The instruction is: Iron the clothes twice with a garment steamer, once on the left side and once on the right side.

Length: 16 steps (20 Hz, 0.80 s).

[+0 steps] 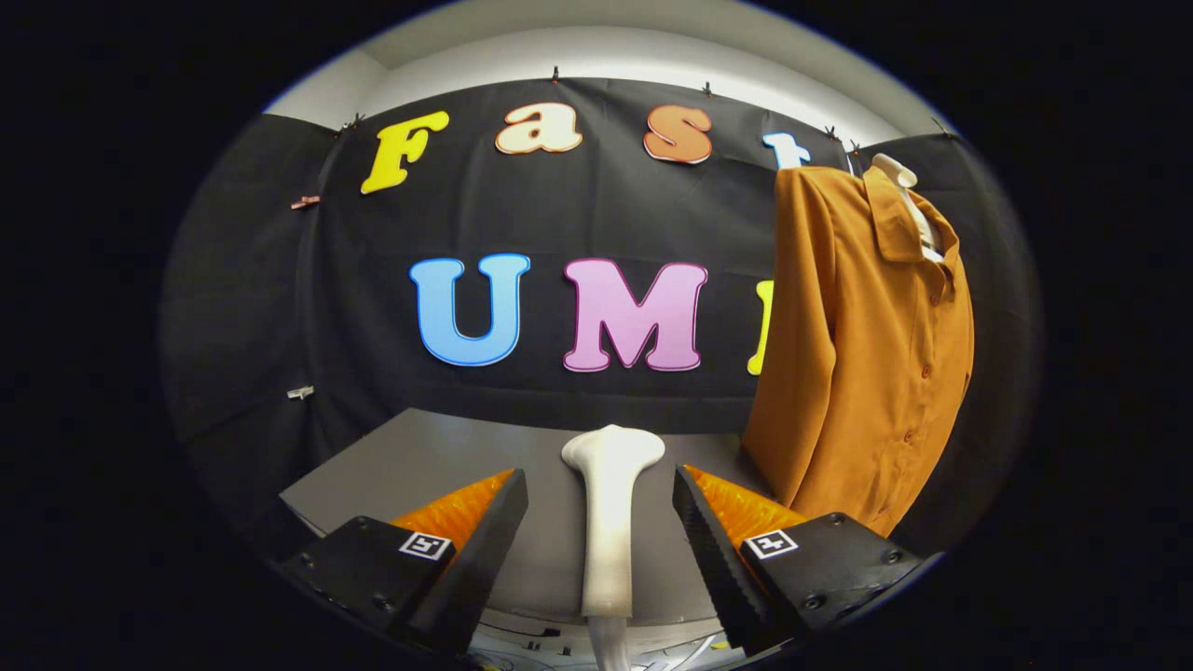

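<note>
A white garment steamer (610,517) lies on the grey table (410,466), its long handle running between my two fingers and its flared head pointing away beyond them. My gripper (601,494) is open, with a gap on each side of the handle and neither finger touching it. An orange-brown button shirt (862,354) hangs on a white hanger (902,177) to the right, beyond the right finger, its front turned toward the right and its lower hem reaching down to the table.
The grey table ends at a back edge against the black cloth wall (522,224). Small clips (300,392) pin the cloth at the left. Bare tabletop lies to the left of the steamer.
</note>
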Each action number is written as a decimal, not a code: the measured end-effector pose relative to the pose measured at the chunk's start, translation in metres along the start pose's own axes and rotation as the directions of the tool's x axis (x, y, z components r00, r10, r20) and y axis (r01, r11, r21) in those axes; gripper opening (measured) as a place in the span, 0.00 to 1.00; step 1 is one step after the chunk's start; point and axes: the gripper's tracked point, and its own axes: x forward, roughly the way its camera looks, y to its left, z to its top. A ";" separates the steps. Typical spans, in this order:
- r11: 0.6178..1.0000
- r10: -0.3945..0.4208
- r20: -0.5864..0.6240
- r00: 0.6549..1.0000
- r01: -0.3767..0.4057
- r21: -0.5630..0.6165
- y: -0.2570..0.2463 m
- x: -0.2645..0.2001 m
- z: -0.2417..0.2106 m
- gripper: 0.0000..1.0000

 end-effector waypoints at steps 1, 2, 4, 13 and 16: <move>1.000 0.002 -0.028 1.000 -0.002 0.008 -0.001 0.008 -0.006 0.98; 1.000 0.005 -0.054 0.999 -0.004 0.014 0.000 0.014 -0.013 0.98; 1.000 0.007 -0.100 0.995 -0.006 0.013 -0.001 0.027 -0.025 0.98; 0.999 -0.036 -0.281 0.959 0.036 -0.006 -0.007 0.055 -0.067 0.98; 0.999 -0.049 -0.329 0.943 0.044 -0.023 -0.007 0.055 -0.076 0.97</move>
